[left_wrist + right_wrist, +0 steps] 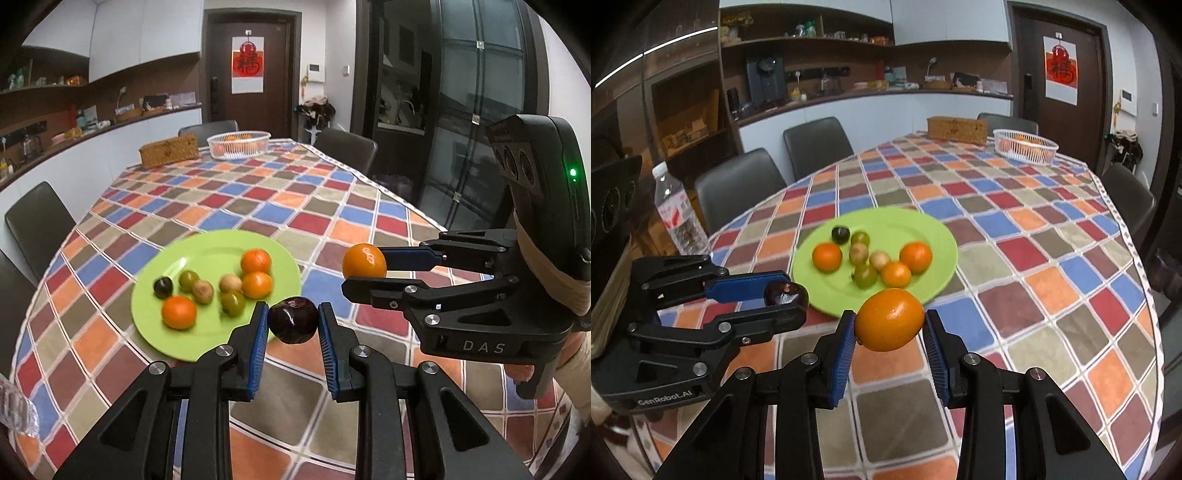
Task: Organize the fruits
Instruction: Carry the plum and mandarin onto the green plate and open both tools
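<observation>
A green plate lies on the checkered tablecloth with three oranges, dark and green plums and small brown fruits on it. My left gripper is shut on a dark purple plum, held above the cloth at the plate's near right edge. My right gripper is shut on an orange, held above the table just right of the plate.
A white mesh basket holding oranges and a woven box stand at the table's far end. A water bottle stands at the left table edge. Dark chairs surround the table.
</observation>
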Tool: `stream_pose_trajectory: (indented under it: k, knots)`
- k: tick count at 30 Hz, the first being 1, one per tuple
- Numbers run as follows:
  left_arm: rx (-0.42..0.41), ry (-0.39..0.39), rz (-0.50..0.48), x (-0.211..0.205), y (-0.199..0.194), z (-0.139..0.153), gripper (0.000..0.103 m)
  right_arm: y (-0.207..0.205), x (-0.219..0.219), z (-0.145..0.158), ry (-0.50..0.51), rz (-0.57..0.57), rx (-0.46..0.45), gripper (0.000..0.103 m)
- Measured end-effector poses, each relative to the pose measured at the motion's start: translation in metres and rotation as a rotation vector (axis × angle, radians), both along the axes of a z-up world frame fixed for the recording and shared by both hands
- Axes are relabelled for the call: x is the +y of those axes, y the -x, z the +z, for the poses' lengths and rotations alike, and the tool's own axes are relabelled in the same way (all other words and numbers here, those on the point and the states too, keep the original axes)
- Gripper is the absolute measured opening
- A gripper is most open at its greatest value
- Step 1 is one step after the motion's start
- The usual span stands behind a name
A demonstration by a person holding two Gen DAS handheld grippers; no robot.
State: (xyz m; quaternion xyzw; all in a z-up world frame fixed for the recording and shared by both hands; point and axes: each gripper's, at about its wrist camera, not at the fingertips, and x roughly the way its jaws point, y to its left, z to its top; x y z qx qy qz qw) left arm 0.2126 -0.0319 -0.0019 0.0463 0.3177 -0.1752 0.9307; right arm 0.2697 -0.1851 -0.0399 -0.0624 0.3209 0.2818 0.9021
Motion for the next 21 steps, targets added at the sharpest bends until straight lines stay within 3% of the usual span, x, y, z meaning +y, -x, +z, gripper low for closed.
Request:
stream_pose_trajectory:
  k: [10, 21]
  knots:
    - [-0.054, -0.006, 0.031, 0.024, -0.022, 0.017, 0.027, -0.017, 0.022, 0.019, -0.023, -0.025, -0.030, 0.038]
    - [-0.038, -0.017, 0.062, 0.052, -0.069, 0.014, 0.027, -0.057, 0.049, 0.022, -0.004, -0.049, -0.025, 0.038]
